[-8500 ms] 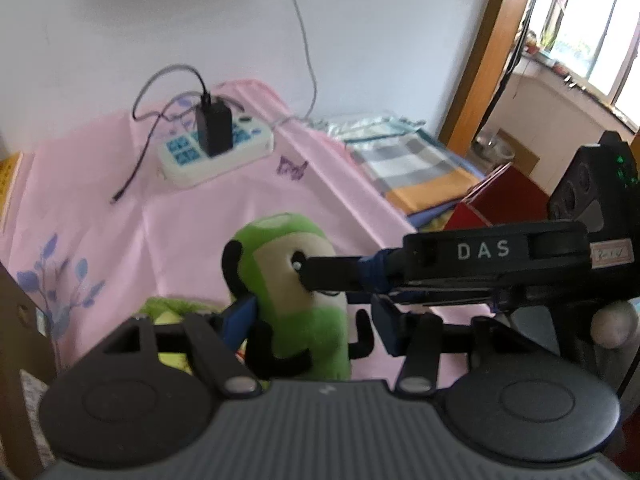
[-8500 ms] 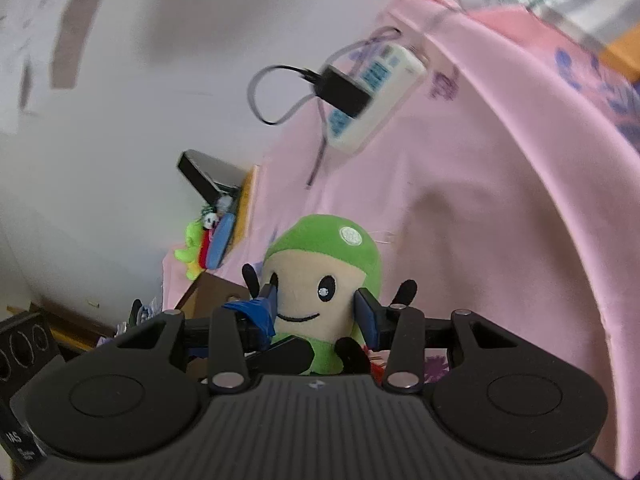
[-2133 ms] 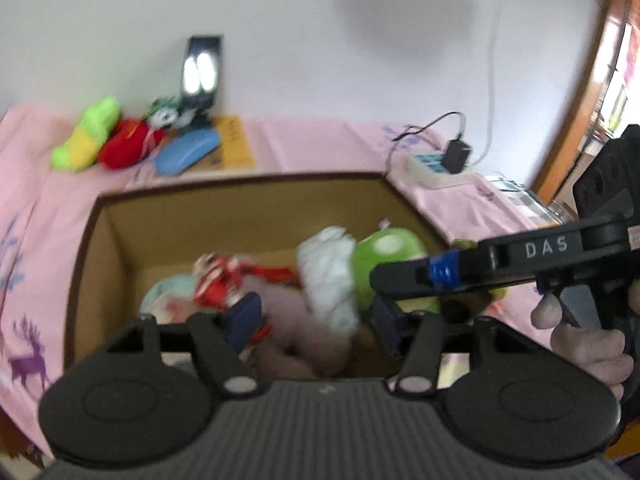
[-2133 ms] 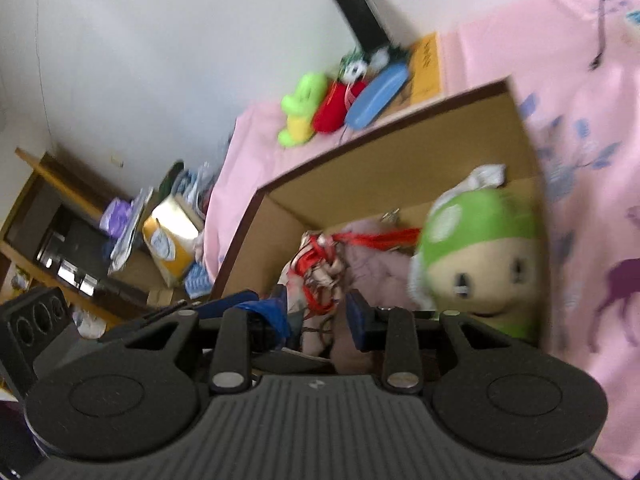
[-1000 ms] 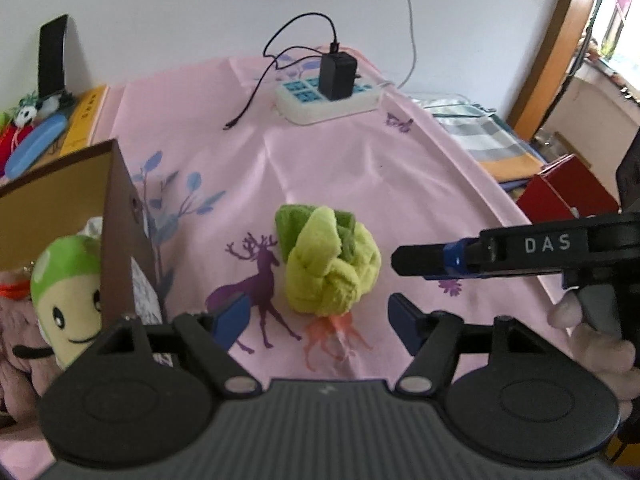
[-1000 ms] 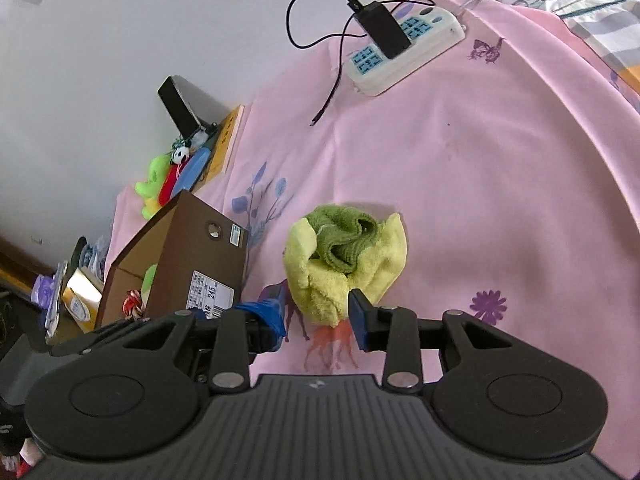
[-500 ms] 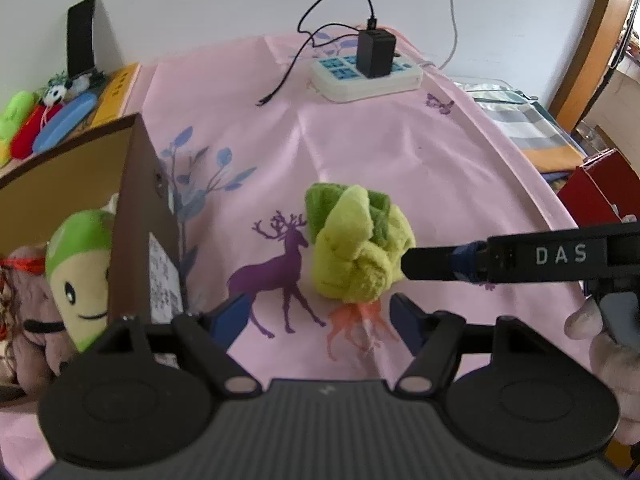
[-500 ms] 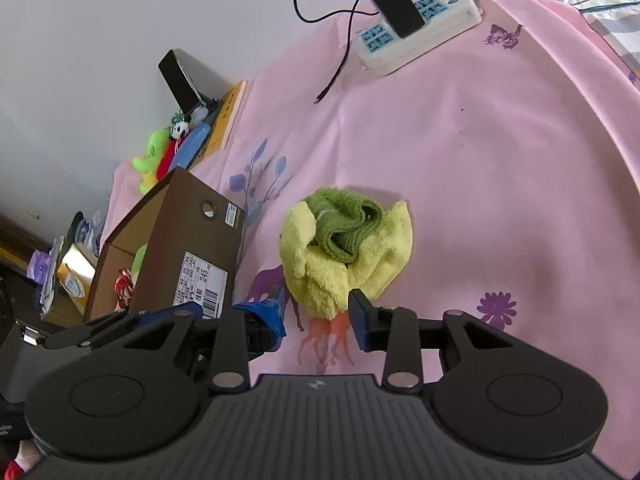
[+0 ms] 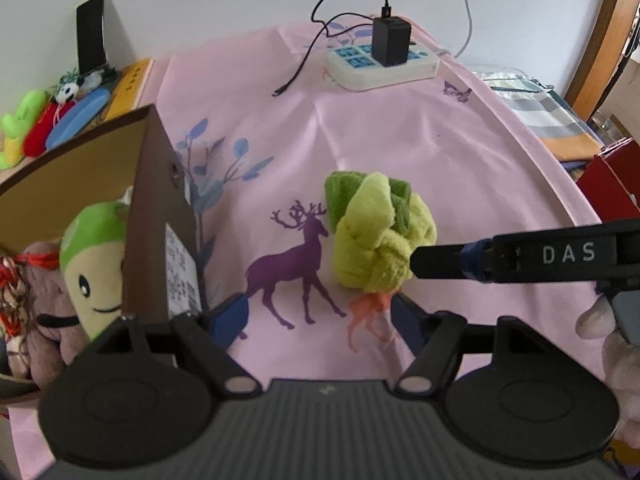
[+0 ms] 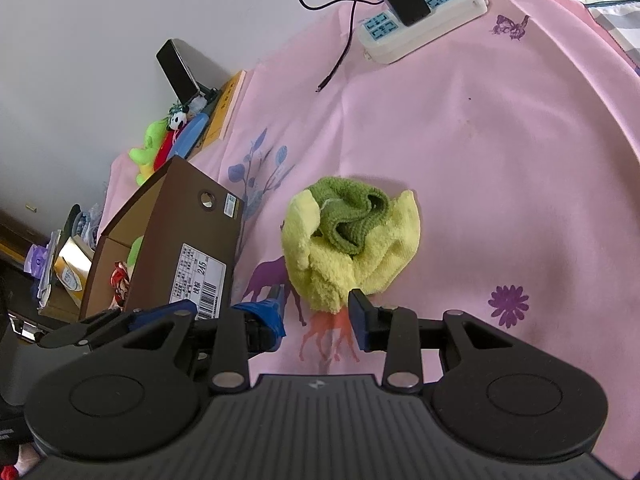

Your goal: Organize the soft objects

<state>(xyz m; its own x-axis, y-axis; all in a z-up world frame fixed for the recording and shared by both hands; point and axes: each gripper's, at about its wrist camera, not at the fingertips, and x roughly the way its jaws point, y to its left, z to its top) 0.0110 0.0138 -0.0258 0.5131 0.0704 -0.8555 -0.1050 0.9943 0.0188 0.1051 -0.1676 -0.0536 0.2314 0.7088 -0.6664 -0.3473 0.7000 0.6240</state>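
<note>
A yellow-and-green knotted towel bundle (image 9: 376, 232) lies on the pink cloth; it also shows in the right wrist view (image 10: 352, 240). A brown cardboard box (image 9: 160, 200) stands left of it, holding a green plush doll (image 9: 96, 256) and other soft toys; the box also shows in the right wrist view (image 10: 188, 236). My left gripper (image 9: 320, 316) is open and empty, just short of the bundle. My right gripper (image 10: 316, 312) is open, its fingertips at the bundle's near edge. One right finger (image 9: 520, 256) reaches the bundle's right side in the left wrist view.
A white power strip (image 9: 380, 64) with a black charger and cable lies at the back. Small toys (image 9: 36, 128), a book and a black phone (image 9: 92, 40) sit back left. A red box (image 9: 612, 184) and folded cloth are right of the table edge.
Both grippers have moved closer to the towel bundle; the right fingertips now reach its near edge. The green doll, carried earlier, lies in the box.
</note>
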